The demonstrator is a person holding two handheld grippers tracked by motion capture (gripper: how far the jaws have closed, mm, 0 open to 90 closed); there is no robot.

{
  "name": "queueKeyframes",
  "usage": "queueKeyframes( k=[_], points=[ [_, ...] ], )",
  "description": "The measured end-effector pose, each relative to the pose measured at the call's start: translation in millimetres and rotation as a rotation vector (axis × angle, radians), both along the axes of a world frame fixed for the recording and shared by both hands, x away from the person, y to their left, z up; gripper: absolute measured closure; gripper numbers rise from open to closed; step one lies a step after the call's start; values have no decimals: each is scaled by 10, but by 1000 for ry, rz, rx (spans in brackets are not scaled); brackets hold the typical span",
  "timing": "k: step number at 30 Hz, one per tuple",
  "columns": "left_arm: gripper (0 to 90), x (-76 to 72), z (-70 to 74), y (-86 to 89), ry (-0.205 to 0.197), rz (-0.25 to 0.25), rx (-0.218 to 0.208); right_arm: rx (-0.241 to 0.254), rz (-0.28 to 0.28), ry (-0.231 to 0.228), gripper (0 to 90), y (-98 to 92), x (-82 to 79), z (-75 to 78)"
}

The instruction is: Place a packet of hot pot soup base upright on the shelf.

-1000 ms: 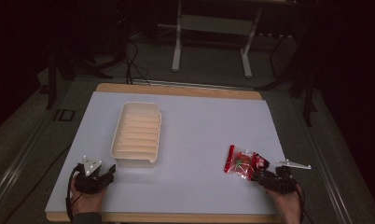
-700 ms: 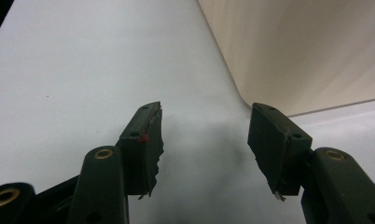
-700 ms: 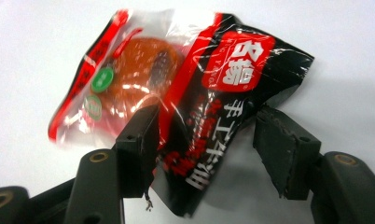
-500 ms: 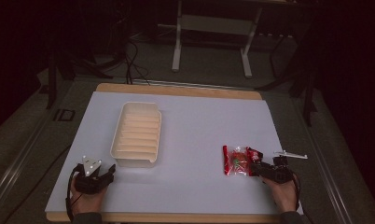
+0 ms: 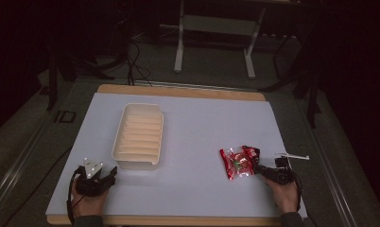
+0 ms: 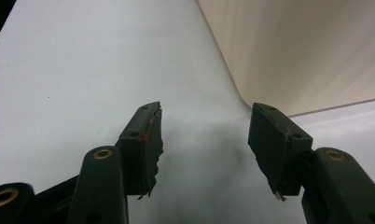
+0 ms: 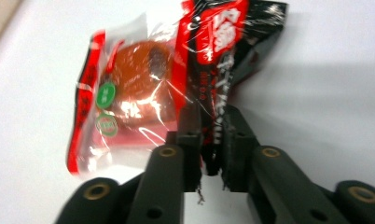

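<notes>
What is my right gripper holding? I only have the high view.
Observer: The right gripper has just closed on the packet's black edge, which is pinched between its fingers.
Operator: What's in the packet?
Observer: Something round and reddish-brown behind clear film.
Operator: And the left gripper?
Observer: The left gripper is open with nothing between its fingers, and it faces the tray's corner.
</notes>
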State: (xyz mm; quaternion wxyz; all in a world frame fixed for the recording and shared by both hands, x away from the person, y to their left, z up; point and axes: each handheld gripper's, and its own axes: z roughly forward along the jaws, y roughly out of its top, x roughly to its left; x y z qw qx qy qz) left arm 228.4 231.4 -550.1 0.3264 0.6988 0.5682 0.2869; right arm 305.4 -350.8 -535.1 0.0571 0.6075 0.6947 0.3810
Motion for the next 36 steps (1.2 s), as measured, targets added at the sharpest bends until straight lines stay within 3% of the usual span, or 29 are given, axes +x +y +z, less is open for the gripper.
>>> queueKeyframes(
  k=[24,36],
  points=[
    [456,-6,3,-2,-3,-8,-1,-24,55,-132,879,180,93,347],
    [478,-16,6,-11,-16,-7,2,-30,93,-166,884,274,114,479]
  ],
)
